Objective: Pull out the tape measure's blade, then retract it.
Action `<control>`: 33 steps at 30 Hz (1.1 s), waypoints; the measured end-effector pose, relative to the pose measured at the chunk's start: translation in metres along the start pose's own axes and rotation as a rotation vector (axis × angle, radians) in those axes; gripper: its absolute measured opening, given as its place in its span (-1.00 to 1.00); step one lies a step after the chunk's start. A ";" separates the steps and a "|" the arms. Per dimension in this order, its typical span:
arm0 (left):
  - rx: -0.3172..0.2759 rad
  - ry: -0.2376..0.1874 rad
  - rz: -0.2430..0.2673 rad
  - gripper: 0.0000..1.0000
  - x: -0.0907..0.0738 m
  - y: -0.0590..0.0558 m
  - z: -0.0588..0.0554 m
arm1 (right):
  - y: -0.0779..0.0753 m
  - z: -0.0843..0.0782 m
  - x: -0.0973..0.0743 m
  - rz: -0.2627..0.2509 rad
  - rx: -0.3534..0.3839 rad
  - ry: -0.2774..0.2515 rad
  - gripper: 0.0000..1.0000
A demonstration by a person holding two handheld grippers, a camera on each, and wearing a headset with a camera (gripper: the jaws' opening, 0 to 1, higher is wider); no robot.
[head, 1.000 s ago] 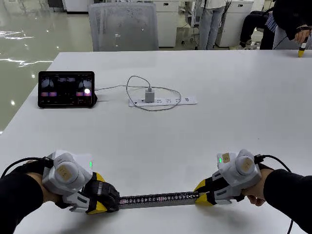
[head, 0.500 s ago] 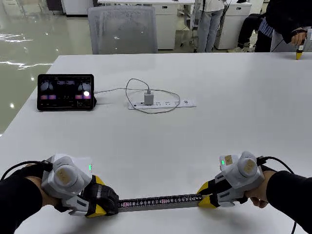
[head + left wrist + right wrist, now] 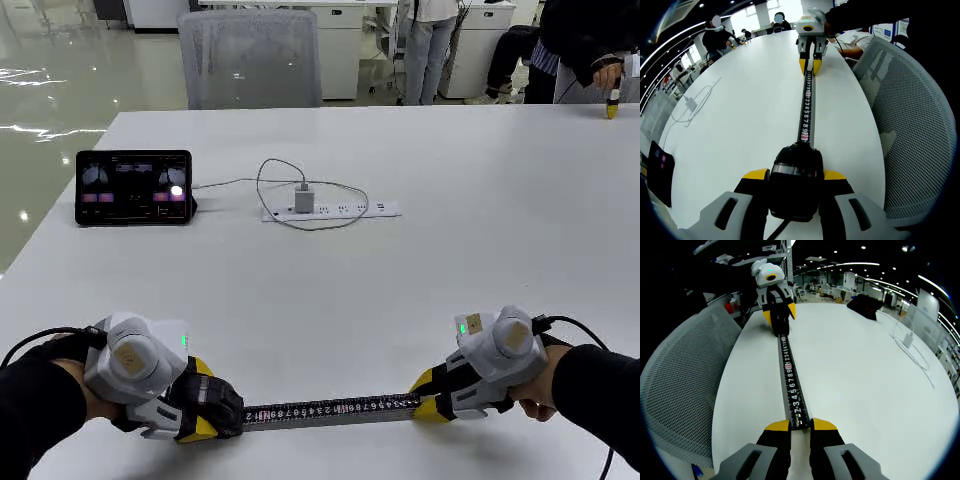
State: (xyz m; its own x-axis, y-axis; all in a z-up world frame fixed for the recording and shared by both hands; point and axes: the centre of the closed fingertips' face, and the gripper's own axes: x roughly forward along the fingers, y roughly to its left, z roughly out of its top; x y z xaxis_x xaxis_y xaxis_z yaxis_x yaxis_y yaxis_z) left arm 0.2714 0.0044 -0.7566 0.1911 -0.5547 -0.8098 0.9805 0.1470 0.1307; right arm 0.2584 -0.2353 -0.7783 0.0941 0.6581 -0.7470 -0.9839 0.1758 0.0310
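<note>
Head view: compared with a second ago, a little more of the blade (image 3: 335, 408) lies drawn out, and the right gripper (image 3: 428, 396) sits slightly farther from the left gripper (image 3: 203, 406). The black tape measure (image 3: 218, 402) is clamped between the left gripper's yellow-tipped jaws, partly covered by them. The blade stretches flat across the white table (image 3: 450, 230) to the right gripper's jaws, which pinch its far end; the end hook cannot be made out. Well beyond both grippers lie a tablet (image 3: 133, 187) and a power strip (image 3: 335, 210). Left gripper view: the left gripper (image 3: 796, 176) grips the tape measure (image 3: 797, 165) tight at the sides, its lower part cut off by the jaws. The blade (image 3: 806, 107) leaves the front and runs straight ahead to the right gripper (image 3: 810, 59). Right gripper view: the right gripper (image 3: 800, 426) has its jaws pressed together on the blade (image 3: 790, 372) tip, directly between the fingertips. The numbered strip runs ahead to the left gripper (image 3: 777, 320), where the tape measure body is too dark to make out.
</note>
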 end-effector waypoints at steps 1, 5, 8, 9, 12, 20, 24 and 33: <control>0.000 0.000 0.000 -0.33 0.000 0.000 0.000 | 0.000 0.000 0.000 0.000 0.001 0.000 -0.81; -0.001 0.000 -0.001 -0.33 0.000 0.000 0.000 | -0.001 -0.001 -0.001 -0.003 0.005 0.000 -0.81; -0.001 0.000 0.000 -0.33 0.000 0.001 0.000 | -0.001 -0.002 -0.001 -0.004 0.007 -0.002 -0.81; -0.001 0.000 0.000 -0.33 0.000 0.001 0.000 | -0.001 -0.001 -0.001 -0.005 0.008 -0.003 -0.81; -0.001 -0.002 0.000 -0.33 0.000 0.001 0.000 | -0.001 -0.001 0.000 -0.005 0.007 -0.002 -0.80; -0.001 -0.011 -0.001 -0.32 0.001 0.002 0.000 | -0.001 0.001 0.002 -0.004 0.000 0.028 -0.78; 0.002 -0.015 0.006 -0.31 0.001 0.003 0.001 | 0.000 0.001 0.002 0.008 -0.033 0.065 -0.78; -0.011 -0.016 0.016 -0.28 0.001 0.004 0.001 | -0.002 0.000 0.002 0.019 -0.065 0.111 -0.76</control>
State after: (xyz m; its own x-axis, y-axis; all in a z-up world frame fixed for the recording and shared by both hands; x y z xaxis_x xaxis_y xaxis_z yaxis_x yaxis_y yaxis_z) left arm 0.2756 0.0036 -0.7563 0.2081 -0.5656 -0.7980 0.9766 0.1655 0.1374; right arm 0.2611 -0.2341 -0.7796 0.0614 0.5752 -0.8157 -0.9935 0.1139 0.0055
